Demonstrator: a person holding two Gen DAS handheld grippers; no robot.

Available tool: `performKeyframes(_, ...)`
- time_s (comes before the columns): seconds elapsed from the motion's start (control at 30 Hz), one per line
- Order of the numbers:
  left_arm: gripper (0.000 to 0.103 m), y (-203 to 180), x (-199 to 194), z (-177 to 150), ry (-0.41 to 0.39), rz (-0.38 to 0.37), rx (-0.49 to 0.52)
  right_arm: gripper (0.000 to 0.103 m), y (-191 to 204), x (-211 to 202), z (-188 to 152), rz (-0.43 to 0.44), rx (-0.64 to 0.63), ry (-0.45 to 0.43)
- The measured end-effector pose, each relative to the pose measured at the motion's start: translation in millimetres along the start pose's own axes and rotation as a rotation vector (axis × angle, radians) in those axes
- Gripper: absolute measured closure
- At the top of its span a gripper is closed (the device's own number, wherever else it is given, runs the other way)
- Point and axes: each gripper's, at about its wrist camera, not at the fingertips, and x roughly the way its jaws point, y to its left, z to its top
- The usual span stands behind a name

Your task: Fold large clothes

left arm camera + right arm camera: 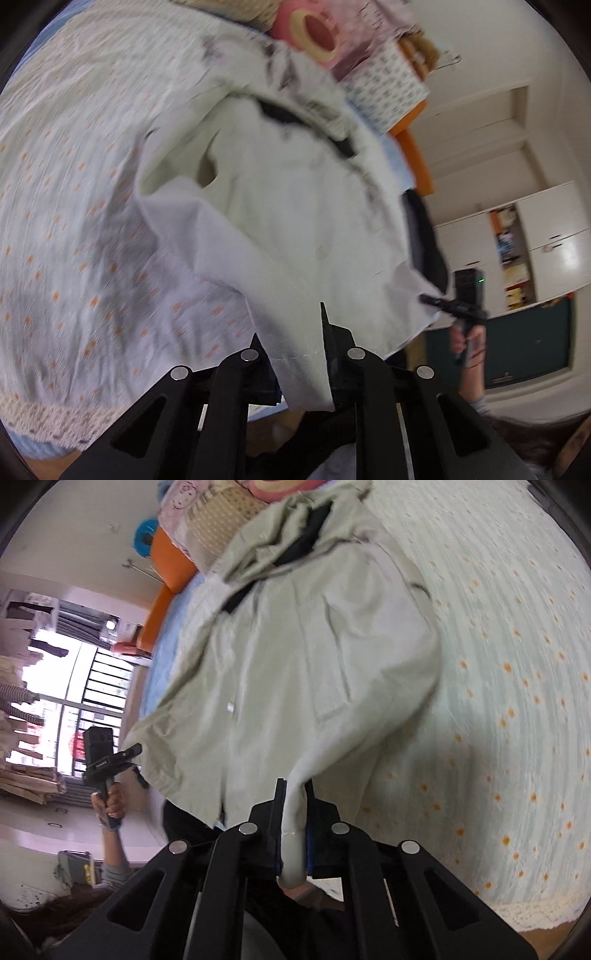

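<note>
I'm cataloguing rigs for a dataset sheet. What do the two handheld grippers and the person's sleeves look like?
Both the left gripper and the right gripper are matte black, with angular linkage arms, round silver pivot pins and thin flat fingers; blue shows beside them. Each has a stick-like handle. The sleeve looks grey.

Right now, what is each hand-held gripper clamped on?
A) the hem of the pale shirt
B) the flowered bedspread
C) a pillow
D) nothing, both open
A: the left hand-held gripper and the right hand-held gripper each pinch a hem edge of the shirt, lifted off the bedspread.
</note>
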Motion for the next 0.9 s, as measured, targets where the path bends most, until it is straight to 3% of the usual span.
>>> performKeyframes(0.37,0.085,-55,-2,57,-0.034,-0.015,0.107,0.094,42,-33,54,0.096,-0.052,-0.096)
performKeyframes(0.5,0.085,-71,-8,96,-0.085,-0.019,0.126,0.094,51,-47,84,0.115,-0.047,-0.152)
performKeyframes(0.9,0.087,-83,10,231,-0.205,0.01,0.071,0.096,47,-56,225,0.09,0.057,-0.256)
